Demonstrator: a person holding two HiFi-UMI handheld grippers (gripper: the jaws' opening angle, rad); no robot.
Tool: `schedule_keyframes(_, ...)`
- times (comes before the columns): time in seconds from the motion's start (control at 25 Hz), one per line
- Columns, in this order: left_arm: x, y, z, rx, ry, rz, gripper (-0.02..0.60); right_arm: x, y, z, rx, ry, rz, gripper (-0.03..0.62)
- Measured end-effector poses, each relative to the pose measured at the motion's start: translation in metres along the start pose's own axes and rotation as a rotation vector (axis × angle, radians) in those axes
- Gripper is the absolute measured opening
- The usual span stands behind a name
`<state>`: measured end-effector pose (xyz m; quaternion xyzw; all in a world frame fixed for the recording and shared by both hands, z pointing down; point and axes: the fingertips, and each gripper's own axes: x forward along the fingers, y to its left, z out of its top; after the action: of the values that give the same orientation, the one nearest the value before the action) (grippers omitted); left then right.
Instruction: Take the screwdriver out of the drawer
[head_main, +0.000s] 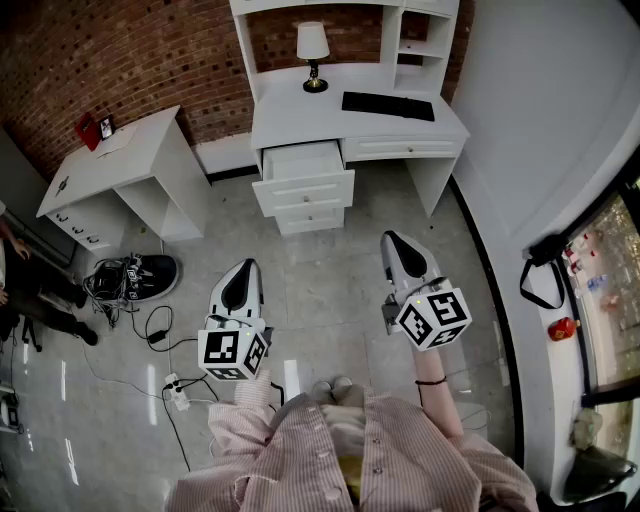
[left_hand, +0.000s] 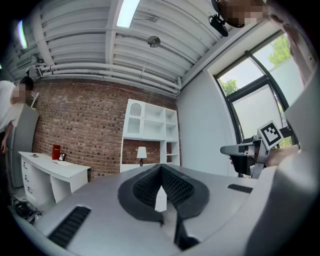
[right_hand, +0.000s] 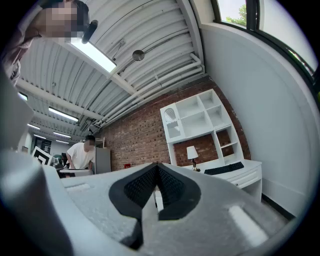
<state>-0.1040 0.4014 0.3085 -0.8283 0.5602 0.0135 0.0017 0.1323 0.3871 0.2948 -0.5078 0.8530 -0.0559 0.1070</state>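
The white desk (head_main: 300, 120) stands across the room, and the top drawer (head_main: 300, 160) of its drawer stack is pulled out a little. No screwdriver shows in any view. My left gripper (head_main: 245, 266) and right gripper (head_main: 392, 240) hover side by side above the tiled floor, well short of the desk, both pointing toward it. The jaws of each are shut with nothing between them. In the left gripper view the left gripper (left_hand: 161, 169) faces the shelf unit. In the right gripper view the right gripper (right_hand: 157, 165) faces the desk (right_hand: 242, 172).
A lamp (head_main: 312, 55) and a black keyboard (head_main: 388, 105) sit on the desk. A second white desk (head_main: 110, 165) stands at the left, with dark gear and cables (head_main: 135, 280) on the floor beside it. A person (head_main: 20, 290) is at the left edge.
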Motion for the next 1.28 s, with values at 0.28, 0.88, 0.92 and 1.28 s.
schedule_keyframes(0.28, 0.007, -0.001, -0.008, -0.013, 0.009, 0.009, -0.002, 0.004, -0.009, -0.004, 0.015, -0.014, 0.003, 0.005)
schedule_keyframes(0.88, 0.026, 0.006, -0.028, -0.036, 0.052, 0.057, -0.002, 0.029, -0.037, -0.025, 0.036, 0.025, -0.009, 0.019)
schedule_keyframes(0.92, 0.028, 0.008, -0.029, -0.04, 0.053, 0.06, -0.002, 0.033, -0.038, -0.026, 0.034, 0.028, -0.008, 0.021)
schedule_keyframes(1.28, 0.066, 0.041, -0.046, -0.074, 0.075, 0.085, -0.002, 0.084, -0.058, -0.044, 0.072, 0.045, -0.004, 0.085)
